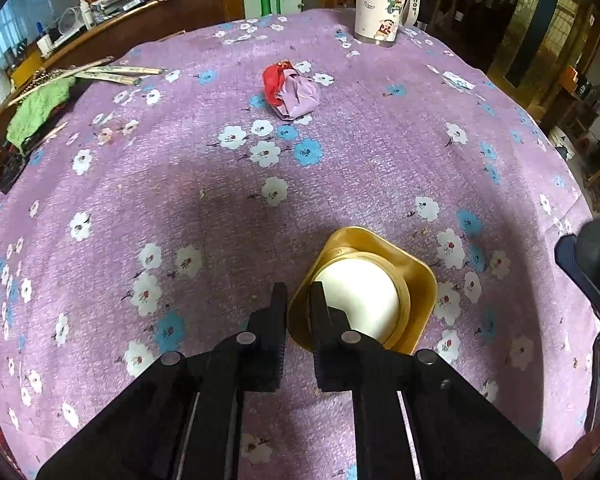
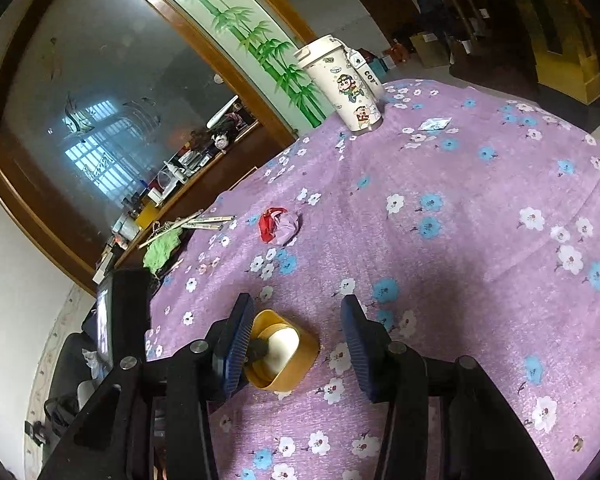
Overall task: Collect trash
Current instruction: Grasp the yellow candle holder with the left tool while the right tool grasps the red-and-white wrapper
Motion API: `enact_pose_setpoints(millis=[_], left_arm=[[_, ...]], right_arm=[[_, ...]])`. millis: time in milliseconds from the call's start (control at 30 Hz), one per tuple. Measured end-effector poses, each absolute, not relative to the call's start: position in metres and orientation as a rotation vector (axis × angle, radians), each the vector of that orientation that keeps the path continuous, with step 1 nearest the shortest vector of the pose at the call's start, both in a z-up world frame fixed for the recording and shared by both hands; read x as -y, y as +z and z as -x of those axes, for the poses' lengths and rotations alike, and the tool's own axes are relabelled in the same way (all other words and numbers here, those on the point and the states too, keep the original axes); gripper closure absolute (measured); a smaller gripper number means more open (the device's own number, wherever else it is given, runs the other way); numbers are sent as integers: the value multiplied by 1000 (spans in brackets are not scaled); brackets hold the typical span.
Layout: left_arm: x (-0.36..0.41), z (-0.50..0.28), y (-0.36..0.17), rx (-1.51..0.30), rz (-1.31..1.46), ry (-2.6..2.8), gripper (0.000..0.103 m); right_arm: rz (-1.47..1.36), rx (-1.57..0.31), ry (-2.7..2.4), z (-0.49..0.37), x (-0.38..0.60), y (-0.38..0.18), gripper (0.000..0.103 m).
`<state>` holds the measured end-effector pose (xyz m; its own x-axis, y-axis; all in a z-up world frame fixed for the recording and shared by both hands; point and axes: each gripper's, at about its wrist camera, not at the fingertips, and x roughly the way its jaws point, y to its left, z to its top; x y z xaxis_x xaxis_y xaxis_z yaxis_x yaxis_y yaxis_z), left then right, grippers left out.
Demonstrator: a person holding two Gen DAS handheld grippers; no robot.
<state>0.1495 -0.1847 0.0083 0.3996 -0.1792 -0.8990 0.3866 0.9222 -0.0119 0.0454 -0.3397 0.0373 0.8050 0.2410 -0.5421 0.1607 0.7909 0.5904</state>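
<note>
Left wrist view: your left gripper point(image 1: 298, 294) has its black jaws pinched on the near-left rim of the gold tray point(image 1: 416, 276), one finger outside the wall and one inside against the white dome point(image 1: 360, 300) that sits in it. The tray rests on the purple flowered tablecloth point(image 1: 140, 184), low and right of centre. Further out, near the middle of the cloth, lies a crumpled red and lilac wrapper point(image 1: 290, 90), well apart from the tray. Beyond it, at the far edge, stands a white cartoon-printed tumbler point(image 1: 382, 0), upright. A small flat white packet point(image 1: 458, 81) lies to the right of the wrapper. At the far left lie chopsticks in paper sleeves point(image 1: 116, 74) beside a green cloth point(image 1: 40, 108).

From the right wrist view, your right gripper point(image 2: 296, 318) hangs with its blue-padded jaws apart and nothing pressed between them; the tray shows just beside the left pad point(image 2: 236, 344), but you cannot tell whether they touch.
</note>
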Motion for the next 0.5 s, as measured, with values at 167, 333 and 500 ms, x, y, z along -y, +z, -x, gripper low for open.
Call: enact_pose_setpoints(millis=[167,333,500], left_arm=[[150,-124,27,-1061,-169,-344,94],[79,-102,41,-1026,-122,-246,94],[22,-85,46,-955,-124,-148,94]], right_arm=[[-643,-662,35,-49,338,33,54],[-604,-705,50,-60,323,32,53],[-526,-770,52,-95,302,47,53]])
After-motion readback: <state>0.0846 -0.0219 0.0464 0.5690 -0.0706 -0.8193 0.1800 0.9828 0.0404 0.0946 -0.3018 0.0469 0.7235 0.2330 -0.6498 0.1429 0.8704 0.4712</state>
